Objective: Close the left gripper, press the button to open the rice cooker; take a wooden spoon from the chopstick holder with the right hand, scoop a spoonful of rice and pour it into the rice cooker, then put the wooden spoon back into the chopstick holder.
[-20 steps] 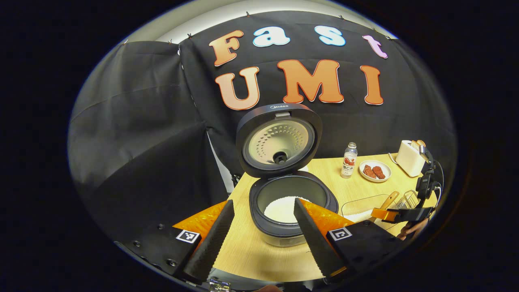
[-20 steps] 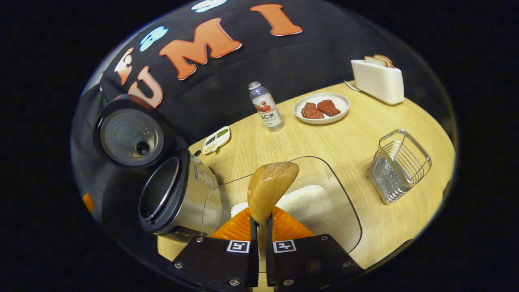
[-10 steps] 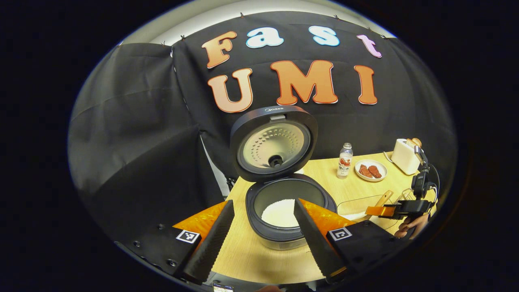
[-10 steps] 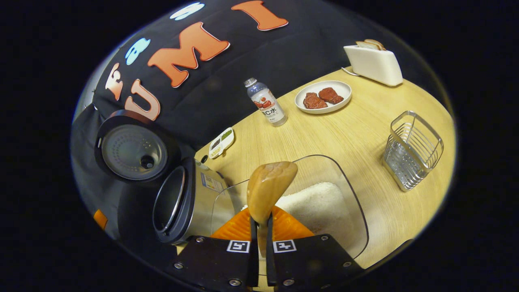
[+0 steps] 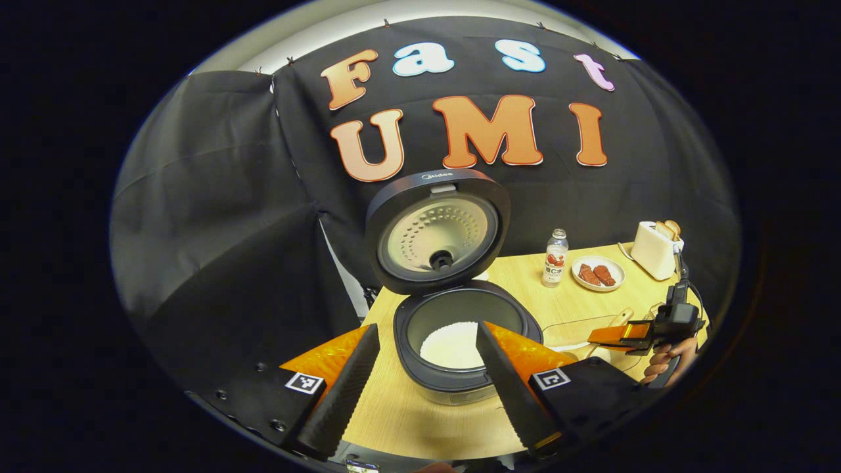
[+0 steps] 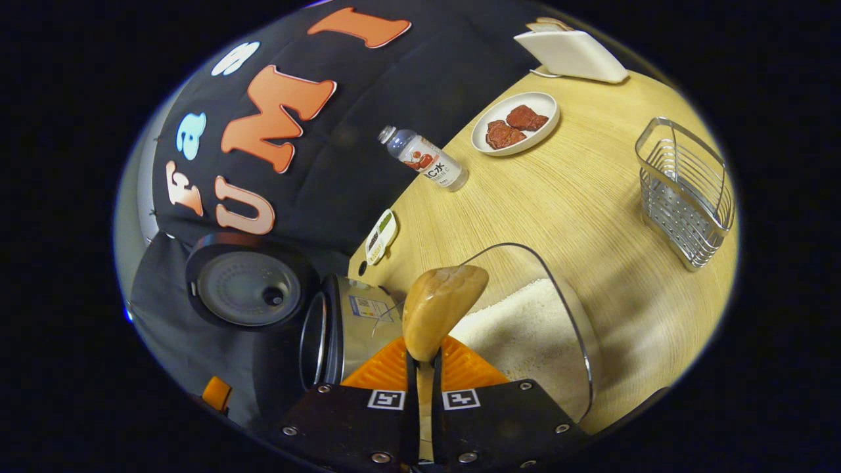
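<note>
Gripping the wooden spoon [image 6: 441, 307] by its handle, the right tongs [image 6: 424, 374] were clamped tight on it, the spoon's bowl tilted above the clear rice container [image 6: 565, 309], where white rice [image 6: 525, 335] lay heaped inside. And the left tongs [image 5: 427, 368] hung wide apart with nothing between them, poised in front of the rice cooker [image 5: 460, 328], whose lid [image 5: 437, 230] stood fully up and whose pot showed rice [image 5: 453, 345] at the bottom. Over by the right edge of the surface [image 6: 578, 197] sat the wire chopstick holder [image 6: 686, 190], well apart from the spoon. Toward the far edge stood a bottle [image 6: 424, 157], a plate [image 6: 516, 125] with two reddish pieces on it, and a white toaster [image 6: 571, 56] at the far corner.
</note>
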### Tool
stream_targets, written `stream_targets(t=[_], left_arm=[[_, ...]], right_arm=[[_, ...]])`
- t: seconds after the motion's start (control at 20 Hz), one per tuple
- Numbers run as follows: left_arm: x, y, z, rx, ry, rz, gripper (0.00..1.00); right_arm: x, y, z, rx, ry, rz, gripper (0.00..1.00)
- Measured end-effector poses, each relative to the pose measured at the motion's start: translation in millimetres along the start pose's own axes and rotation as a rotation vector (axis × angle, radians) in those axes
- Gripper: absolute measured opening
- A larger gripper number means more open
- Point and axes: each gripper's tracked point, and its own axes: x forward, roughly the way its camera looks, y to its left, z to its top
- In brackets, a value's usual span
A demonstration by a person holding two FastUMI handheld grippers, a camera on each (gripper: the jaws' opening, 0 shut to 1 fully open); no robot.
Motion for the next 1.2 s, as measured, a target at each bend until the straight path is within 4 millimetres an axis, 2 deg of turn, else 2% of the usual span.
stream_targets(t=[0.15, 0.2, 0.25, 0.3, 0.4, 0.45, 0.5, 0.55, 0.6, 0.75, 0.9, 1.1, 1.15, 1.2], left_arm=[[2, -10, 4, -0.012, -0.008, -0.012, 1.00], [2, -13, 6, -0.014, -0.011, -0.012, 0.92], [3, -15, 7, -0.017, -0.015, -0.014, 0.92], [2, -16, 7, -0.020, -0.020, -0.013, 1.00], [2, -18, 8, -0.034, -0.029, -0.011, 1.00], [2, -19, 9, -0.045, -0.035, -0.008, 0.92], [1, -19, 10, -0.056, -0.042, -0.006, 0.92], [0, -20, 12, -0.065, -0.050, -0.003, 1.00], [-2, -20, 11, -0.073, -0.063, 0.001, 0.99], [-11, -18, 12, -0.077, -0.110, 0.023, 0.99], [-25, -14, 17, -0.070, -0.170, 0.043, 1.00], [-40, 3, 19, -0.066, -0.243, 0.115, 0.99], [-45, 8, 19, -0.061, -0.259, 0.135, 0.92], [-49, 12, 19, -0.056, -0.277, 0.153, 0.92]], right_arm=[[-18, -1, 19, 0.062, -0.020, 0.048, 0.06], [-23, -2, 27, 0.086, -0.029, 0.060, 0.07], [-32, 0, 32, 0.114, -0.034, 0.078, 0.06], [-39, 3, 41, 0.143, -0.043, 0.097, 0.07], [-52, 13, 60, 0.196, -0.061, 0.142, 0.07], [-55, 18, 68, 0.230, -0.071, 0.168, 0.07], [-58, 25, 75, 0.266, -0.070, 0.196, 0.06], [-61, 35, 79, 0.297, -0.072, 0.223, 0.06], [-63, 42, 83, 0.312, -0.068, 0.243, 0.06], [-62, 67, 89, 0.316, -0.042, 0.280, 0.06], [-58, 110, 91, 0.352, 0.002, 0.352, 0.06], [-34, 159, 85, 0.329, 0.055, 0.389, 0.06], [-27, 171, 80, 0.307, 0.070, 0.392, 0.06], [-21, 183, 75, 0.295, 0.087, 0.397, 0.06]])
